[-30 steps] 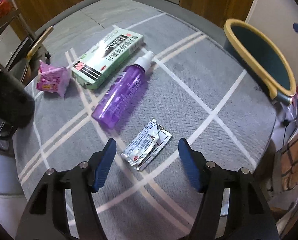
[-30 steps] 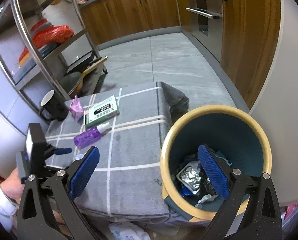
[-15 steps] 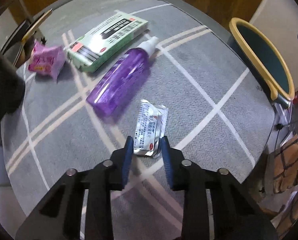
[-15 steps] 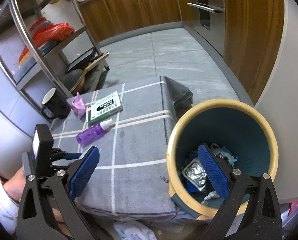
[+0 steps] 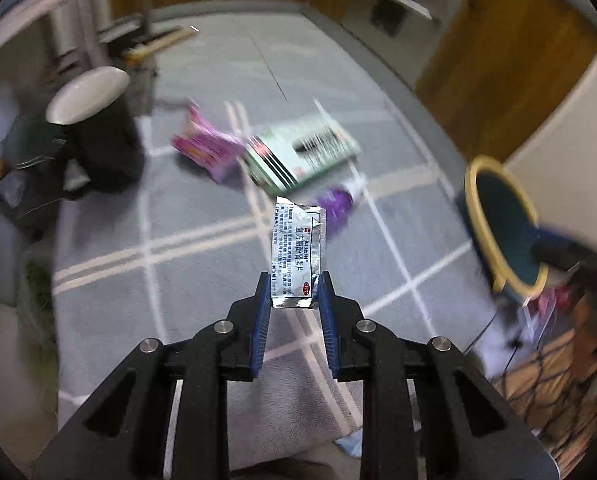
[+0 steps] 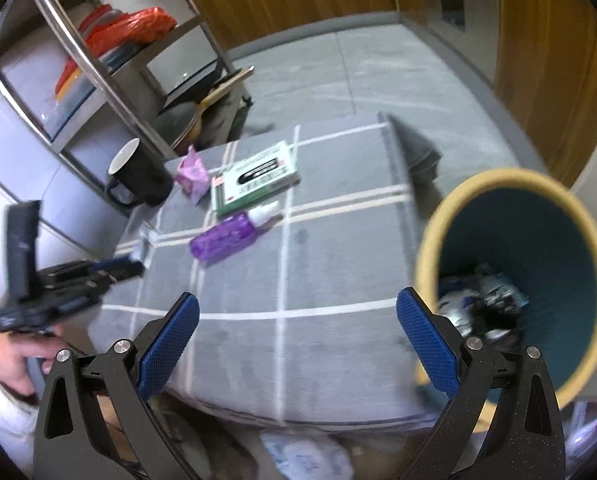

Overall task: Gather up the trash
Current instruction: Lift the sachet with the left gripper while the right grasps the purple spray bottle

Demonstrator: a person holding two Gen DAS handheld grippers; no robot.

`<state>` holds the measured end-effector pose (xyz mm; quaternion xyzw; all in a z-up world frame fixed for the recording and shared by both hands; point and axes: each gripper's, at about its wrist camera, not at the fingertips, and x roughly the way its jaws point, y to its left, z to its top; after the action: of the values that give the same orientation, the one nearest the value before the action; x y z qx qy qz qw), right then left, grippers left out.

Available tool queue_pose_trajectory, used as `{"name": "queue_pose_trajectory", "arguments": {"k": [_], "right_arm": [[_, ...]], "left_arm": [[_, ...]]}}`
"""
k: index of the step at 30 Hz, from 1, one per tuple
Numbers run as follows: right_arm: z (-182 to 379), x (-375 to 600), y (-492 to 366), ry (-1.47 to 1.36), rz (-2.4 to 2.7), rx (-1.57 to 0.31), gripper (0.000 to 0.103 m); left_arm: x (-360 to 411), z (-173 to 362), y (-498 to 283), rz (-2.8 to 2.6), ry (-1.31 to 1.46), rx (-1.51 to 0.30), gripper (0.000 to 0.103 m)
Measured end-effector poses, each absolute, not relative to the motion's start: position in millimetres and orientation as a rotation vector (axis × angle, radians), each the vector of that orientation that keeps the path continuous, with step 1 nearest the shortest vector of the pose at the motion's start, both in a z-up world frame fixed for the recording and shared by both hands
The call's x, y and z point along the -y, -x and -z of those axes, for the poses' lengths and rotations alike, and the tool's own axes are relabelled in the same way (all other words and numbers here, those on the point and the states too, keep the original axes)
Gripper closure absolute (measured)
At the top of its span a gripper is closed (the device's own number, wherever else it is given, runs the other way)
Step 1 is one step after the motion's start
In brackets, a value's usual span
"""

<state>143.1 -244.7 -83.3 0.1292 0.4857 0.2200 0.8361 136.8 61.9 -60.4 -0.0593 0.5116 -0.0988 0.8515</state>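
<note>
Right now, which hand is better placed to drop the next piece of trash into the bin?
Left. The left gripper already has its jaws shut on the foil sachet, lifted off the table. The right gripper is open and empty, hovering beside the trash bin.

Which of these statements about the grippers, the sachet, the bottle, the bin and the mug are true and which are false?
1. The left gripper is shut on the sachet. True.
2. The sachet lies flat on the table. False: it stands up between the fingers, off the cloth.
3. The right gripper holds the purple bottle. False: it is open and empty; the bottle lies on the cloth.
4. The bin already has trash in it. True.
5. The black mug lies on its side. False: it stands upright.
6. The green box lies between the pink packet and the bottle. True.
</note>
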Motion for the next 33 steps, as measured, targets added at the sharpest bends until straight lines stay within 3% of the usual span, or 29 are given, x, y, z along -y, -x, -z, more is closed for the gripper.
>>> {"name": "queue_pose_trajectory", "arguments": {"k": [11,23,27,33], "right_arm": [[129.8,170.0,-194.6,-0.576,-0.343,-1.158,0.005],[156.2,103.4,-237.3,-0.5,-0.244,-1.224,0.009],[162.8,84.9,-242.7,-0.382,-0.201,-1.235,0.018],[160.2,77.0,-236.4,-0.206,-0.201,-1.192,0.045]], "left_arm": [[-108.7,-2.5,-119.4,0.109,0.262,-0.91,0.08],[-124.3,-12.4,-117.1,0.118,0.405,-0.837,0.08],[-120.8,-14.4,-118.0,0.129,0.407,-0.829,0.08],[-115.2,-16.9,-118.5,0.148,0.404,-0.827,0.08]]}}
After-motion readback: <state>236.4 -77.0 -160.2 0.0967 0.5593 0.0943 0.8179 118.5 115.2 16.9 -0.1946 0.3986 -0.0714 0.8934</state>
